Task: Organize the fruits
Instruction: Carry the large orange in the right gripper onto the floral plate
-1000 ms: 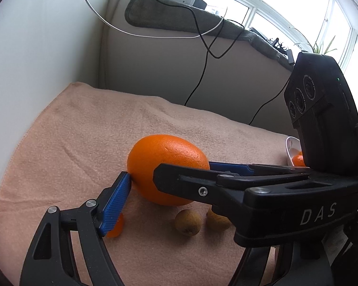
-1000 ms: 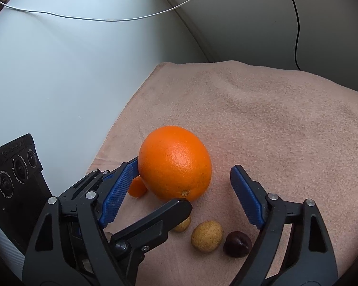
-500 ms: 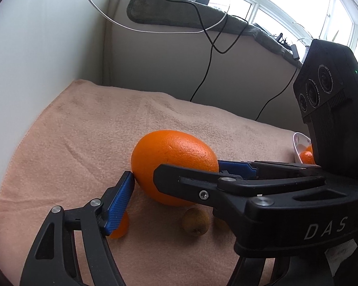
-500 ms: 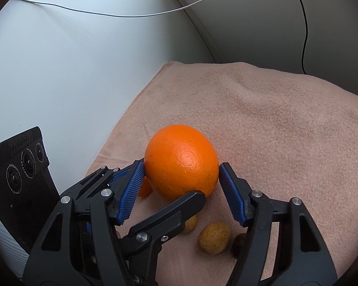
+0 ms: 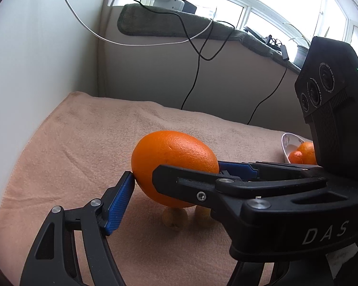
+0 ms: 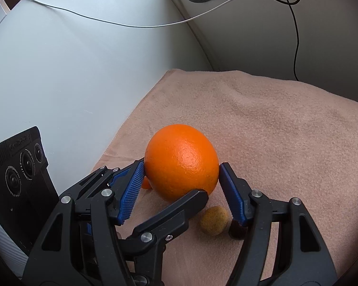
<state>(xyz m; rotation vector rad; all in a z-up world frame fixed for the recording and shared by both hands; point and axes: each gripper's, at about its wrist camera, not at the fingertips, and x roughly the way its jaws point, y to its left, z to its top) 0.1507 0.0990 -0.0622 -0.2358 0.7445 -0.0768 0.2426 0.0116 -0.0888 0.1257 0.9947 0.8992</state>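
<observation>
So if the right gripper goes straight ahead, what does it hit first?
The orange, clamped between the jaws of the right gripper. Past it lies the towel, then probably the wall; depth is unclear.

The right gripper (image 6: pixel 181 175) clamped the orange (image 6: pixel 181 160) between both blue pads (image 6: pixel 131 191), lifted above the pink towel (image 6: pixel 286 128); a small brownish-yellow fruit (image 6: pixel 214 219) lay below, touching a dark fruit (image 6: pixel 235 231)

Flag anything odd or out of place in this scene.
Both grippers clamp the same large orange at once: the right gripper from its sides, the left gripper crosswise. It hangs above the small fruits on the peach towel. Nothing spilled or damaged.
</observation>
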